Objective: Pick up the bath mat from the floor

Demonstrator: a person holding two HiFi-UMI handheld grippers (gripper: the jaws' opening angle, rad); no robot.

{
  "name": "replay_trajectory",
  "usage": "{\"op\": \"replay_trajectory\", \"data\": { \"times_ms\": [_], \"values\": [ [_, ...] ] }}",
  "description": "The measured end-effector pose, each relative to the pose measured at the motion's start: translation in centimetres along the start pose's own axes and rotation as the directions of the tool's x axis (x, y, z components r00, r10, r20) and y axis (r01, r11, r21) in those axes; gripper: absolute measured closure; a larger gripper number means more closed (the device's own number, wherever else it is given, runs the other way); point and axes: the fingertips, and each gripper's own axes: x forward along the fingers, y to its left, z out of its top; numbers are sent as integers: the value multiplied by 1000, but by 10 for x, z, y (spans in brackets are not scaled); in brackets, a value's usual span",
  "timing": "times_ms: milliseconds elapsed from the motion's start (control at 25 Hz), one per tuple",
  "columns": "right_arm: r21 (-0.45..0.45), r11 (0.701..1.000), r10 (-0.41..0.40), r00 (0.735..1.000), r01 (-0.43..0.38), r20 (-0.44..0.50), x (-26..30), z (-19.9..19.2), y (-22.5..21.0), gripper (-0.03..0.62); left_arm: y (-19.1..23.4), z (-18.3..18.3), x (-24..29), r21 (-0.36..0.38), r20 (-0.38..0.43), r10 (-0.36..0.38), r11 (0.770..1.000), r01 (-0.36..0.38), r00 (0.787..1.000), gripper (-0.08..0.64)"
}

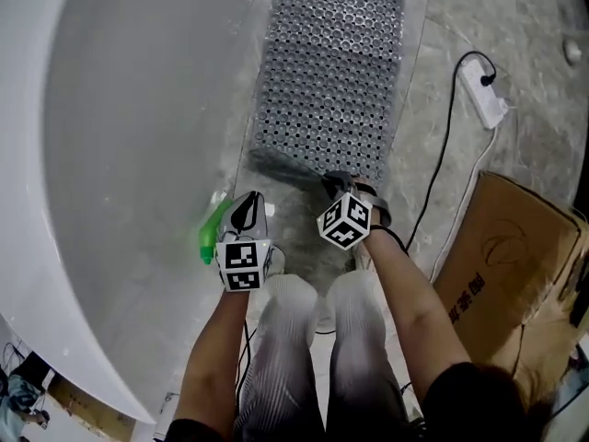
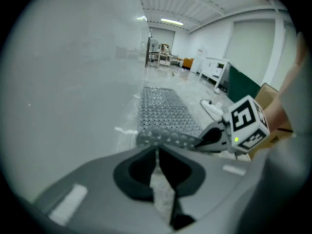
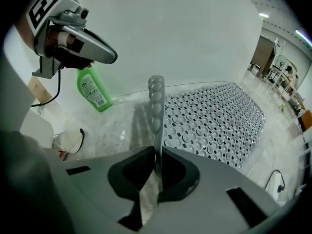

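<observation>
A grey bath mat point(image 1: 331, 72) with many round holes lies on the marble floor beside a white bathtub point(image 1: 101, 155). Its near edge is lifted off the floor. My right gripper point(image 1: 333, 182) is shut on that edge, and the mat point(image 3: 214, 116) rises as a thin strip from between the right gripper's point(image 3: 157, 152) jaws. My left gripper point(image 1: 247, 205) hangs just left of the raised edge with its jaws together and nothing between them. In the left gripper view the mat's edge point(image 2: 165, 140) runs just past my left gripper point(image 2: 157, 152) to the right gripper point(image 2: 207, 139).
A green bottle point(image 1: 213, 233) lies on the floor against the tub, below my left gripper. A white power strip point(image 1: 485, 90) with a black cable lies to the mat's right. A cardboard box point(image 1: 515, 256) stands at the right. The person's legs point(image 1: 294, 339) are beneath the grippers.
</observation>
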Motion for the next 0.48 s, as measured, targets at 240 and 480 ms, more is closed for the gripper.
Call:
{"op": "replay_trajectory", "data": {
  "times_ms": [240,480],
  "values": [
    [6,1000,-10,1000,10,-14,-44,16,-14,578,-11,30,-29,59,8,-7,998,7,1000,537],
    [8,1000,-16,1000,16,-13,-97,47,-31,580,-15,70,-63,37,24,-23,999,22,999,537]
  ]
}}
